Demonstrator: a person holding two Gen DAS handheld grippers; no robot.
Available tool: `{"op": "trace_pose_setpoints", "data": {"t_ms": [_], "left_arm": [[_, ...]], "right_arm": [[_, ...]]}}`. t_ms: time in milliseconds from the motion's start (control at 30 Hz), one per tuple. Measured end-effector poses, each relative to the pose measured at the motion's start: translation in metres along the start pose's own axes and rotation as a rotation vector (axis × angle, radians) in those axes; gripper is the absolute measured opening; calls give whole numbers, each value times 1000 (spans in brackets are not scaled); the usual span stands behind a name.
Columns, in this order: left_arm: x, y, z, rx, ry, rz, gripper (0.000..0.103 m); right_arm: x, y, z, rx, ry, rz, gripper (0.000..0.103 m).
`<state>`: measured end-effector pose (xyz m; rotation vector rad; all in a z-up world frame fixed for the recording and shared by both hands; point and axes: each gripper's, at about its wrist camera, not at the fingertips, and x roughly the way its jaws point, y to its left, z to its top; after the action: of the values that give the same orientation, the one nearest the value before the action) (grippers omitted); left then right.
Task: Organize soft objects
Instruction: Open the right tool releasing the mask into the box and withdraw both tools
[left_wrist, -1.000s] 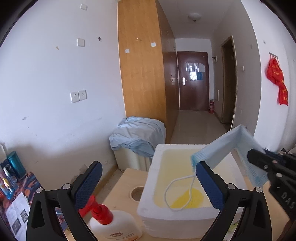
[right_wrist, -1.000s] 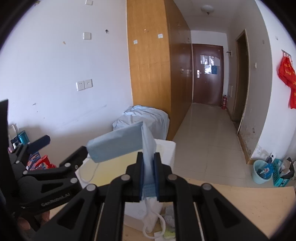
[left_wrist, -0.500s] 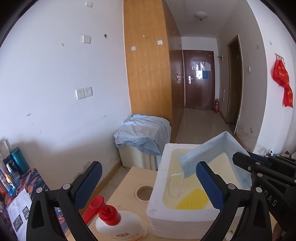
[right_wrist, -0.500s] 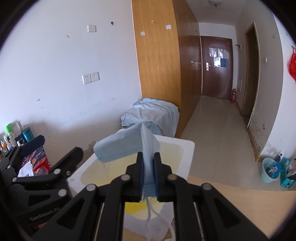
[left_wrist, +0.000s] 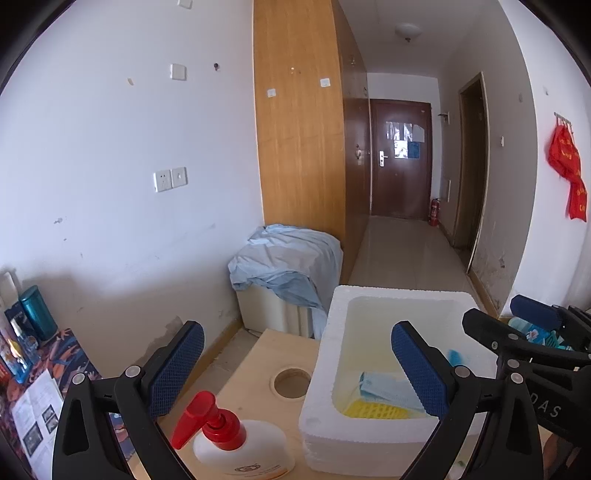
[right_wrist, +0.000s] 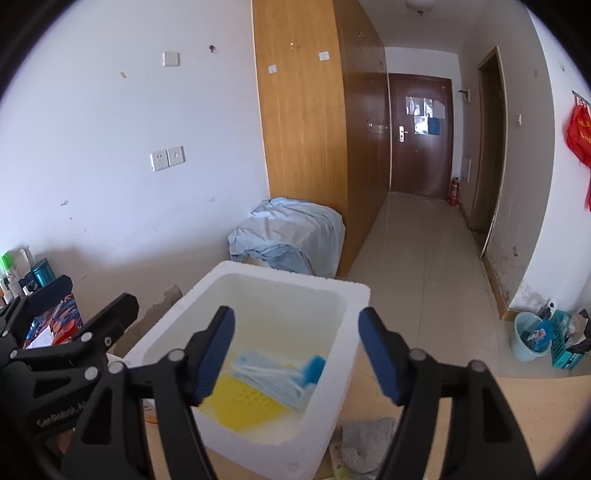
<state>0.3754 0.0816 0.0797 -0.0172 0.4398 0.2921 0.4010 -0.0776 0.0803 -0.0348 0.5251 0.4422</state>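
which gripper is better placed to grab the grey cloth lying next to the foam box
Right, probably. The right gripper is open and empty, and the grey cloth lies just below its right finger beside the foam box. The open left gripper sits beyond the box's far side.

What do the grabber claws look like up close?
Both grabbers look alike. The left gripper and right gripper have black plastic arms shaped like open triangles, joined with small silver bolts. Each finger ends in a dark blue pad with a bumpy grid texture. White letters are printed on the black bodies. No cables or sleeves show.
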Motion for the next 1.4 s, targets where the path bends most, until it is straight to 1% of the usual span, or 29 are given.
{"op": "trace_pose_setpoints", "data": {"t_ms": [200,300,400,533,800,867,933,1167,1200,1267,1333,1400], "left_arm": [[-4,-4,-2,8,0,-9,101],[-12,-5,-2,11,-10,-19,101],[-24,-7,-3,13,-17,-32,101],[-44,-10,-6,18,-25,-51,101],[-113,-5,-14,9,-68,-99,101],[-129,-7,-18,20,-75,-107,101],[-147,-6,-25,21,-86,-117,101],[-206,-3,-54,24,-107,-158,103],[-212,-2,-58,26,-109,-158,103],[-226,-2,-66,41,-118,-161,103],[-235,-2,-70,54,-124,-161,103],[-249,0,-76,47,-131,-174,103]], "right_arm": [[-4,2,0,1,6,-24,74],[-9,3,1,3,7,-34,74],[-23,2,1,8,-4,-41,74],[-53,1,-2,17,-33,-57,74],[-124,8,-16,24,-105,-89,74],[-144,9,-24,35,-125,-105,82],[-162,11,-33,40,-152,-114,86],[-215,17,-65,54,-196,-140,87],[-221,18,-68,59,-203,-145,88],[-235,18,-78,70,-221,-145,95],[-248,19,-87,76,-239,-149,96],[-261,22,-95,77,-253,-151,96]]}}
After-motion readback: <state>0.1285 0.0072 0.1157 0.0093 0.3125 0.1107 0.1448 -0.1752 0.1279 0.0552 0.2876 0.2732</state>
